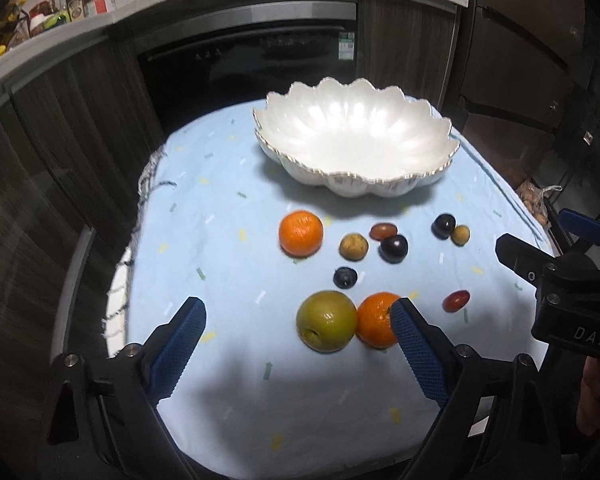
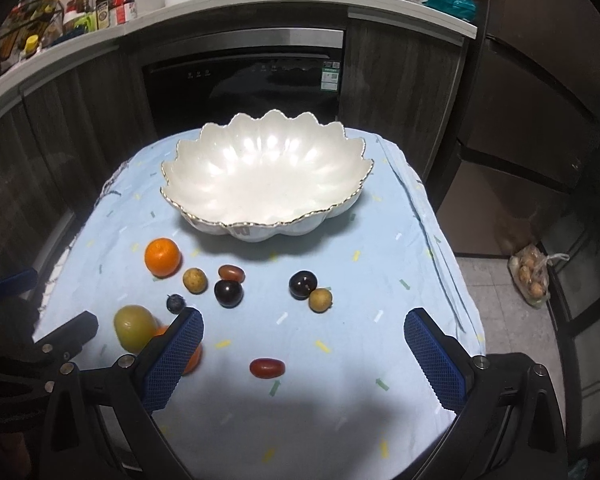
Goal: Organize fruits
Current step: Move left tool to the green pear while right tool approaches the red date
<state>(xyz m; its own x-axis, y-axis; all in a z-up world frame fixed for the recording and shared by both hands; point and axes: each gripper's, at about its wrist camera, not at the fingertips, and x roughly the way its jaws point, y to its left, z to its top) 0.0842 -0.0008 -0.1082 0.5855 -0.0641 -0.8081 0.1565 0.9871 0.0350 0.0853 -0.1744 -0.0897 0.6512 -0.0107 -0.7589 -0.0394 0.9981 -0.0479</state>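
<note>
The left gripper (image 1: 298,320) hangs above the table with its blue pads spread wide and nothing between them; the green apple (image 1: 326,321) lies just ahead of the gap, closer to the right-hand pad. The right gripper (image 2: 303,330) is likewise wide open and empty, above the near part of the blue cloth (image 2: 340,420).

Taking the white bowl (image 2: 204,168) as the landmark: it stands at the far end of the cloth, with a scalloped gold rim and nothing inside. All the fruit lies on the cloth on the near side of the bowl. Closest to it, toward its left, is an orange (image 2: 162,257). Next to that sit a small tan fruit (image 2: 195,280), a red oval fruit (image 2: 231,273) and a dark plum (image 2: 228,293), the last two touching. Further right, a second dark plum (image 2: 303,285) touches another tan fruit (image 2: 320,300). A blueberry (image 2: 176,303) lies nearer still. Farthest from the bowl, the apple touches a second orange (image 1: 374,320), and a red oval fruit (image 2: 267,367) lies alone.
</note>
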